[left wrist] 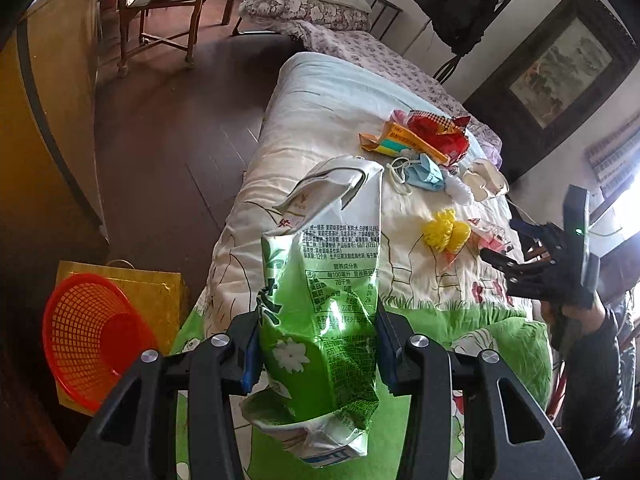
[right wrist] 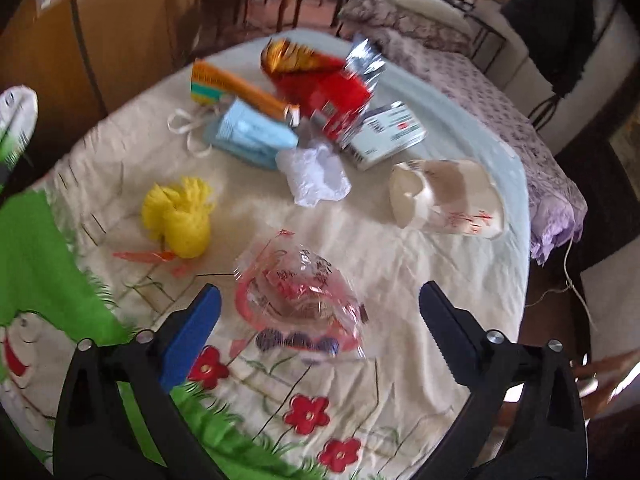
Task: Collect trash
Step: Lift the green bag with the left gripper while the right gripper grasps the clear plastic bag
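Observation:
My left gripper [left wrist: 316,344] is shut on a crumpled green and white drink wrapper [left wrist: 320,300], held above the bed's near end. My right gripper [right wrist: 320,320] is open just above a clear red-printed plastic wrapper [right wrist: 298,296] on the quilt; it also shows in the left wrist view [left wrist: 536,256]. Further back on the quilt lie a yellow net [right wrist: 180,216], a white tissue [right wrist: 314,174], a blue face mask [right wrist: 250,136], an orange box [right wrist: 236,84], a red snack bag [right wrist: 320,80], a white carton [right wrist: 384,134] and a crushed paper cup [right wrist: 448,200].
An orange mesh basket [left wrist: 92,336] lies tilted on the floor left of the bed, against a yellow paper bag [left wrist: 160,296]. A wooden cabinet [left wrist: 52,120] stands at the left and a chair [left wrist: 160,8] at the back. A folded blanket and pillow [left wrist: 312,0] sit at the bed's far end.

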The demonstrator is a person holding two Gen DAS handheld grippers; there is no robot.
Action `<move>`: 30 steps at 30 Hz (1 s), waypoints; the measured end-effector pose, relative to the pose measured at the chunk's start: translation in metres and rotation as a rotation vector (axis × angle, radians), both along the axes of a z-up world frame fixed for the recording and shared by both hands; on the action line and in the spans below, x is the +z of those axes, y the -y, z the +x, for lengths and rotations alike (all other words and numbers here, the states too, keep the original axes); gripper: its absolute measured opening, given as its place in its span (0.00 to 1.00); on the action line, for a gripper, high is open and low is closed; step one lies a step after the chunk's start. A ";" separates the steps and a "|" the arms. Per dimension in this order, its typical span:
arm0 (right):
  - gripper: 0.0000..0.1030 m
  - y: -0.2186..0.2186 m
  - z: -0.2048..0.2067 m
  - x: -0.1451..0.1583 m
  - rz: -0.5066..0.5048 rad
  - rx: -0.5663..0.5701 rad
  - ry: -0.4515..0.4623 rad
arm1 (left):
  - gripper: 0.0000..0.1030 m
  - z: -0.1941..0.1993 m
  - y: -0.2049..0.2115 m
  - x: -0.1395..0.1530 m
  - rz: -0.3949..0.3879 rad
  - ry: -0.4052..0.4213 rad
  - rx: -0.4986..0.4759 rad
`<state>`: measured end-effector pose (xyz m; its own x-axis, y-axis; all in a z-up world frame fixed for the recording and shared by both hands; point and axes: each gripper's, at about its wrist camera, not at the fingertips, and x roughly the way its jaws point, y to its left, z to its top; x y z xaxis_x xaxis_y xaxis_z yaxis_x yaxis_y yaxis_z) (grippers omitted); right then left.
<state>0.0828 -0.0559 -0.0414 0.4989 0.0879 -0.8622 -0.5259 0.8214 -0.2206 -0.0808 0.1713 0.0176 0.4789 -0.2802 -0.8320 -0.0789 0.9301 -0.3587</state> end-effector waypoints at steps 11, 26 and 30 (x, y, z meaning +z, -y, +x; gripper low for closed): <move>0.43 -0.002 0.013 -0.015 0.084 0.033 -0.086 | 0.44 0.022 0.009 -0.009 0.031 -0.048 0.015; 0.28 0.030 -0.034 0.017 0.358 -0.114 -0.055 | 0.44 0.033 0.033 -0.008 0.041 -0.060 -0.013; 0.28 0.035 -0.038 0.012 0.330 -0.177 -0.065 | 0.44 0.028 0.032 -0.005 0.031 -0.045 -0.015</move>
